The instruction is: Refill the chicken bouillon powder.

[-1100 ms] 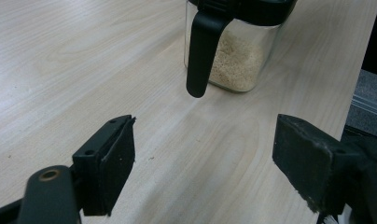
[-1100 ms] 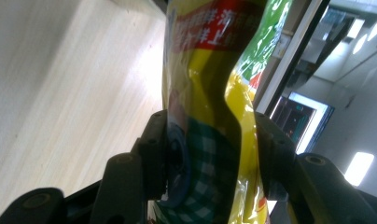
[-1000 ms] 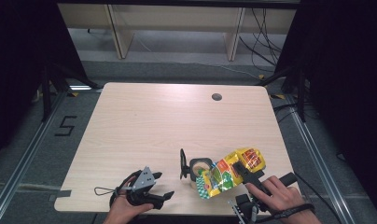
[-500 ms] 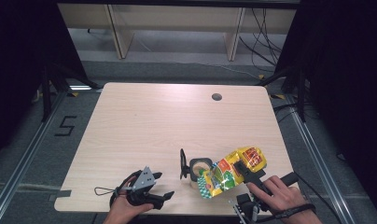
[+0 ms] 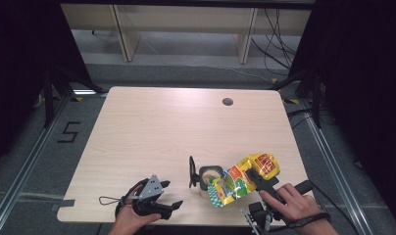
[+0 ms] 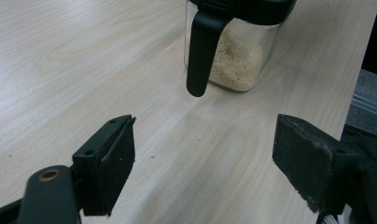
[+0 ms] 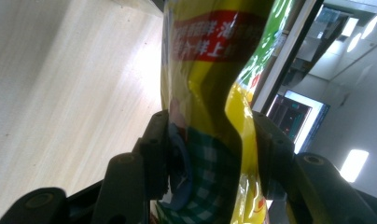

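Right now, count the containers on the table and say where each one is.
1: a clear jar with a black lid stands near the table's front edge, under the tilted yellow bag.

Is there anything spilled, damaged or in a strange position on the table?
No spill shows. The yellow snack bag is tipped over the open jar of pale grains, and the right gripper squeezes it, creasing the foil. The jar's black lid stands flipped up. The left gripper is open, holding nothing.
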A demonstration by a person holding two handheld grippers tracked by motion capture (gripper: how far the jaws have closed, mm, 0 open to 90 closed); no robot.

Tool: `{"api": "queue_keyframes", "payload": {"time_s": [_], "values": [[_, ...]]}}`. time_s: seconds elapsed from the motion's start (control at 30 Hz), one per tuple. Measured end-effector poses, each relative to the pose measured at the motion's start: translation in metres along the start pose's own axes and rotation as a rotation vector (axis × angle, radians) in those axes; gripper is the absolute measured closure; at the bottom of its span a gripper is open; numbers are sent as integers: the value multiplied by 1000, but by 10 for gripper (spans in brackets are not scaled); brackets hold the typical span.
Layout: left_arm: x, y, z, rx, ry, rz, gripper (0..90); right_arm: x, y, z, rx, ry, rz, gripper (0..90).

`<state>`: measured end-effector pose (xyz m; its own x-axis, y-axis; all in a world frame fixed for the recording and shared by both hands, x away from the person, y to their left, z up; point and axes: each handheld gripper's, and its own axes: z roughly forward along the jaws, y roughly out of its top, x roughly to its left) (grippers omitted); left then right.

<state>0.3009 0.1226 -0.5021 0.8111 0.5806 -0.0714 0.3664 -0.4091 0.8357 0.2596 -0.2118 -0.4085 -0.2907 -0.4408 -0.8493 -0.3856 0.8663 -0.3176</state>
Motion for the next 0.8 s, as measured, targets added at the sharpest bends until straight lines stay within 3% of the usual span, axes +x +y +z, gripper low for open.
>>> {"api": "queue_keyframes", "payload": {"time_s": [0.03, 0.07, 0.13, 0.17, 0.2, 0.23, 0.3, 0.33, 0.37, 0.4, 0.5, 0.57, 0.6, 0.63, 0.7, 0.8], "values": [[1, 0, 0, 5, 2, 22, 207, -1, 0, 1, -9, -3, -9, 556], [-1, 0, 1, -13, -3, 5, 207, -2, 0, 1, -4, 2, -14, 556], [1, 0, -1, 8, 5, 25, 208, 0, -1, 1, -11, 0, -13, 557], [1, 0, -1, 15, 5, 24, 207, 2, 0, 1, -1, 6, 22, 557], [1, 0, -1, 14, 7, 18, 208, 3, 0, 1, 1, 7, 27, 558], [0, 0, 0, -6, -1, 3, 208, 2, 0, 1, -5, 6, 22, 558], [1, 0, -1, 17, 7, 21, 208, -1, -1, 2, -19, -4, -11, 558], [0, 0, 0, 0, 1, 2, 208, -1, -1, 2, -22, -10, -14, 558], [1, 0, -1, 16, 7, 19, 208, -1, -1, 2, -22, -8, -13, 558], [0, 0, 0, -8, -2, 2, 208, -1, -1, 2, -22, -8, -12, 558], [1, 0, -1, 15, 7, 18, 208, -1, -1, 2, -18, 3, -5, 558], [0, 0, 0, -5, 1, 7, 207, 0, 0, 1, -19, 3, 10, 558], [1, 0, -1, 3, 1, 24, 207, 0, 0, 0, -11, 11, 11, 558], [1, 0, -1, 17, 7, 22, 208, -1, 0, 1, -15, 8, 0, 559], [0, 0, 0, 0, 0, 4, 208, -1, 0, 1, -17, 7, 2, 559], [1, 0, -1, 9, 5, 15, 208, -1, 0, 1, -15, 12, 0, 559]]}}
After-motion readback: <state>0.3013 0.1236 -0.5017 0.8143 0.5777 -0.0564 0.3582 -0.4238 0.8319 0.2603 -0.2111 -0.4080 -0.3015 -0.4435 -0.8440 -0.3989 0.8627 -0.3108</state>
